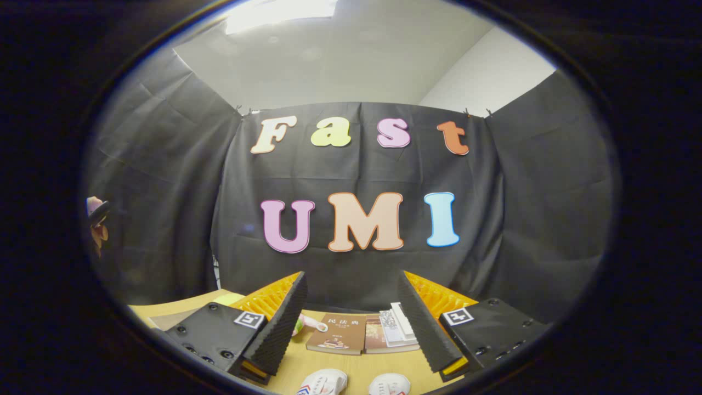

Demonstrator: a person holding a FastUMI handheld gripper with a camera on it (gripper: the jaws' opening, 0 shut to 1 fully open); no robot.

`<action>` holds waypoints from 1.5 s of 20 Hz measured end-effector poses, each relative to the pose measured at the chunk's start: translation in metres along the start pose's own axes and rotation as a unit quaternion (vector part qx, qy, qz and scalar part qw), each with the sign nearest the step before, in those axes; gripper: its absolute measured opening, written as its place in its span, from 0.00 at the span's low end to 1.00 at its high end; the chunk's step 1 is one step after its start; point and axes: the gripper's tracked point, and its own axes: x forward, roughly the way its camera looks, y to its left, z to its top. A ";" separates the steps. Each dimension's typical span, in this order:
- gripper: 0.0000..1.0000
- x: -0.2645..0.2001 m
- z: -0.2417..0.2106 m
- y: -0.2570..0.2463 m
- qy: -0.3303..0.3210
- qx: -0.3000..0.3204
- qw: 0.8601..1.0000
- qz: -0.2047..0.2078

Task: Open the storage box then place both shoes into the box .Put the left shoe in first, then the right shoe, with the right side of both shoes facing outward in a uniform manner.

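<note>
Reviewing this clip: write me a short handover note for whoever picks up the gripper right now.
Gripper: open, fingers spread wide, holding nothing, raised above the wooden table and aimed at the booth wall.
Shoes: two white shoes, one nearer the left finger, the other nearer the right, lie side by side on the table between and below the fingers. Which is the left shoe cannot be told.
Between the fingers, beyond the shoes: books and a small pink-and-white item.
Done: nothing evident; neither shoe is gripped.
Left: find and open the storage box, then put in left shoe, then right, right sides outward.
</note>
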 end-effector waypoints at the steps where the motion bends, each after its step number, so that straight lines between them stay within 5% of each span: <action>1: 1.00 0.000 0.000 -0.003 0.000 -0.001 1.000 0.000; 9: 1.00 0.001 -0.007 -0.007 0.009 0.003 1.000 0.018; 16: 1.00 -0.009 -0.060 0.037 0.081 0.093 0.987 0.103; 26: 0.98 -0.042 -0.157 0.100 0.231 0.285 0.914 0.172; 30: 0.98 -0.057 -0.183 0.129 0.287 0.356 0.866 0.204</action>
